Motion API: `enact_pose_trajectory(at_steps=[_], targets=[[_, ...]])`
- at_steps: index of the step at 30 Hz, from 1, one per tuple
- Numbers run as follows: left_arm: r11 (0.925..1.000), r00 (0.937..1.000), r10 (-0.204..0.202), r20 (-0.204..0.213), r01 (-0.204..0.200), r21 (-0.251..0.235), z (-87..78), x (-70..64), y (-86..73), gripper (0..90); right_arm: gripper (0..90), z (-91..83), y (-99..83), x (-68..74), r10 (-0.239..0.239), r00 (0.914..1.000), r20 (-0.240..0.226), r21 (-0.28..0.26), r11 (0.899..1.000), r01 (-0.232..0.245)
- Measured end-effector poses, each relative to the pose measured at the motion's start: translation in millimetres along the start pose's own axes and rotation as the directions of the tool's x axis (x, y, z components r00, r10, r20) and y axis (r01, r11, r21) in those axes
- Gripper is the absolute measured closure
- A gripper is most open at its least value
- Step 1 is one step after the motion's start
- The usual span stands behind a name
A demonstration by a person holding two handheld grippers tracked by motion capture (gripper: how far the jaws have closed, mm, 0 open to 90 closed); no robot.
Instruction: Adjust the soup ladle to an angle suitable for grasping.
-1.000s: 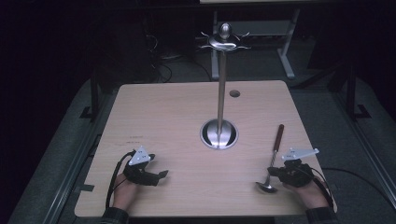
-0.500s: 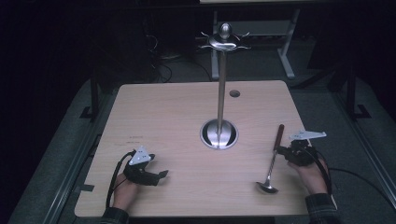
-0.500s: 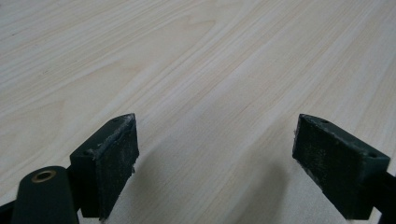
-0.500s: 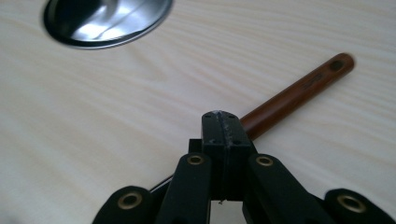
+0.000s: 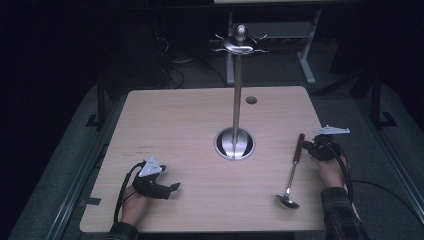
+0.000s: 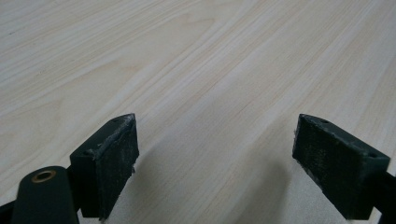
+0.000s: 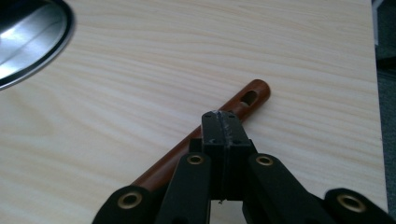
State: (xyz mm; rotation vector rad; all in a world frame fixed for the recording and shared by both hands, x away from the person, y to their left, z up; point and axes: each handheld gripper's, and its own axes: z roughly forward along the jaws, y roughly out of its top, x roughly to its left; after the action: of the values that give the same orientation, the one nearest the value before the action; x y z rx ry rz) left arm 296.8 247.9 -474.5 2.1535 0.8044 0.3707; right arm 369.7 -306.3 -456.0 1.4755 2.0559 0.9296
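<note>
Brown wooden handle [image 7: 205,140] of a ladle [image 5: 292,170] lies on the pale wood table [image 5: 175,130], on its right side; the steel bowl [image 5: 287,201] of the ladle sits toward the near edge, and the handle's far end, with its hanging hole [image 7: 250,97], points away from the person.

Right gripper [image 7: 222,122]: jaws pressed together, tips sitting over the handle just short of the hole. From the right gripper view nothing lies between the pads; the handle passes underneath them, so this reads as shut and empty, not pinching. In the high view the right gripper [image 5: 320,148] sits just beside the handle's upper end.

Left gripper [image 6: 215,158]: jaws spread wide, bare table between them. In the high view the left gripper [image 5: 157,185] rests near the front left of the table, well apart from the ladle.

Hook stand [image 5: 238,90] stands upright mid-table on its round steel base [image 5: 234,143]; hooks at the top are bare.

Risks, as judgement:
- Closed jaws pushed down or sideways would roll or skid the round handle instead of gripping it.
- A pinch this far toward the end leaves the heavy bowl hanging; the ladle may pivot or slip on lifting.
- A swinging bowl near the stand could knock its post.
</note>
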Motion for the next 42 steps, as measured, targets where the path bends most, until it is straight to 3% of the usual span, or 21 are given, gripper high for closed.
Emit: enact_pose_trajectory(at_steps=[6, 14, 26, 42], targets=[[1.0, 1.0, 0.0, 0.0, 0.0, 0.001, 0.2, 0.4, 0.0, 14.0, 89.9, 11.6, -2.8, -7.3, 0.026, 0.9995, 0.019, 0.007, 1.0, -0.026], [1.0, 1.0, 0.001, -0.001, -0.001, 0.002, 0.4, 0.3, 0.1, 14.0, 89.9, 15.6, -2.9, -2.7, 0.011, 0.9999, 0.004, 0.025, 1.0, -0.011], [1.0, 1.0, 0.002, -0.001, -0.002, 0.002, 0.5, 0.1, 0.1, 14.0, 89.9, 17.9, 0.1, 10.5, -0.031, 0.9978, -0.059, 0.042, 0.999, 0.034], [1.0, 1.0, 0.002, 0.0, -0.002, 0.006, 0.7, -0.1, 0.2, 14.0, 89.9, 22.3, 7.6, 35.2, -0.106, 0.9826, -0.153, 0.044, 0.993, 0.113]])
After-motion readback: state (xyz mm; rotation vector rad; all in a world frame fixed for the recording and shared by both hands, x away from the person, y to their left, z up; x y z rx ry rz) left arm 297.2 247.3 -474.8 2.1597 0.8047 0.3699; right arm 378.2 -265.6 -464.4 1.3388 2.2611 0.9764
